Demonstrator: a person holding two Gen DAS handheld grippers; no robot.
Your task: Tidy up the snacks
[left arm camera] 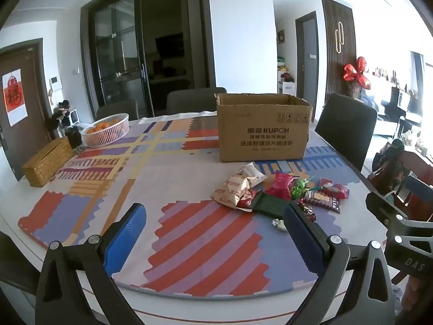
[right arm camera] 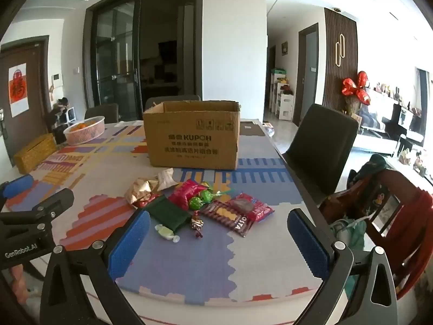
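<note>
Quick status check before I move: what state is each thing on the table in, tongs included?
Cardboard box: upright, top open, inside not visible.
Snack pile: loose on the mat in front of the box, none boxed.
Pale green candy: wrapped, lying apart from the pile.
Pink basket: holding oranges.
Left tongs: open, holding nothing.
Right tongs: open, holding nothing.

Table (right arm camera: 167,302) under patterned mat (right arm camera: 189,265); cardboard box (right arm camera: 193,140), snack pile (right arm camera: 205,205), fruit basket (right arm camera: 85,134).
</note>
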